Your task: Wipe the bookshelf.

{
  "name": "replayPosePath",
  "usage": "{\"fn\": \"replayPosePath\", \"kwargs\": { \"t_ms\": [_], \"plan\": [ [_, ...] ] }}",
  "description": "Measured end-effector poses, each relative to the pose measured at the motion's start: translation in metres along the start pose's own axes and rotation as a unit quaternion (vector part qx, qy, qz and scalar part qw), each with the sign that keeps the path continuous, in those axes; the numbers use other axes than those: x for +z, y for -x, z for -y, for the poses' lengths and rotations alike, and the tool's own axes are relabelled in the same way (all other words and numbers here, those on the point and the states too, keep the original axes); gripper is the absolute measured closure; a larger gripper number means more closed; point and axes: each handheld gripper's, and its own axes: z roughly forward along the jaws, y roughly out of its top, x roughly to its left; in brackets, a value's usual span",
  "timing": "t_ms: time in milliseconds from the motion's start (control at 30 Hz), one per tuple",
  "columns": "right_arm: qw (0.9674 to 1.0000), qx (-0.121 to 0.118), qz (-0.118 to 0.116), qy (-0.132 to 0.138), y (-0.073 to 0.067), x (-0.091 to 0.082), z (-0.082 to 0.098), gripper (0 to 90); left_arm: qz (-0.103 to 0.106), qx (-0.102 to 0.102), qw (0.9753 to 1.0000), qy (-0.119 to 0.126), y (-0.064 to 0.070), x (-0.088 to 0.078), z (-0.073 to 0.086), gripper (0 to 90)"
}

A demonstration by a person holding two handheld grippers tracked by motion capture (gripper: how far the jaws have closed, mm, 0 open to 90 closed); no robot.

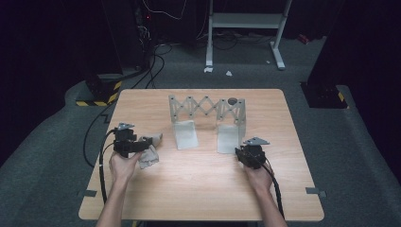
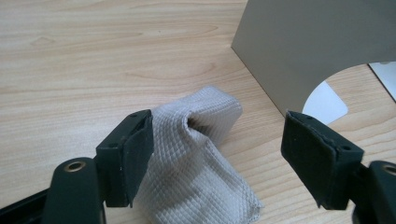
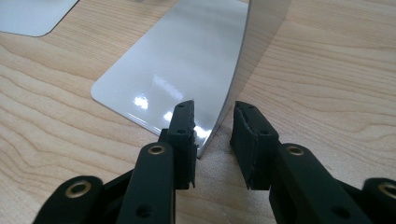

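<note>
1. High view: a wooden table (image 1: 198, 184) carries a grey expanding rack (image 1: 208, 111) with two upright end panels, and a person's hands come in from the bottom edge.
2. Left gripper (image 1: 142, 144) sits at the table's left side, its jaws standing wide apart over a crumpled grey cloth (image 1: 149, 153).
3. Left gripper view: the cloth (image 2: 196, 154) lies on the wood between the jaws; the left pad (image 2: 135, 154) is just against its folds, the other pad is clear of it, so nothing is clamped.
4. Right gripper (image 1: 242, 152) is at the rack's right panel (image 1: 230, 137).
5. Right gripper view: its jaws are partly open, straddling the panel's (image 3: 261, 37) lower edge without pressing it.
</note>
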Motion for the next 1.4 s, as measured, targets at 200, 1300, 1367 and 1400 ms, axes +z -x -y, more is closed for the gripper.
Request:
{"fn": "replayPosePath", "kwargs": {
  "t_ms": [200,1300,1367,1400],
  "plan": [
    [1.0000,0.007,-0.001,0.000,0.001,0.000,0.000,68.4,0.001,0.015,0.9999,-0.003,0.007,-0.003,-0.010,22.1],
    [0.9993,0.035,-0.010,0.003,0.000,0.002,-0.002,72.1,0.045,0.046,0.9979,-0.002,0.082,0.066,0.010,41.7],
    [0.9992,0.039,-0.009,0.003,0.001,0.001,-0.001,72.5,0.046,0.044,0.9980,-0.006,0.083,0.069,0.009,40.6],
    [0.9987,0.050,-0.007,0.012,0.003,-0.001,0.000,75.3,0.047,0.039,0.9981,-0.010,0.083,0.075,0.008,39.3]
  ]
}}
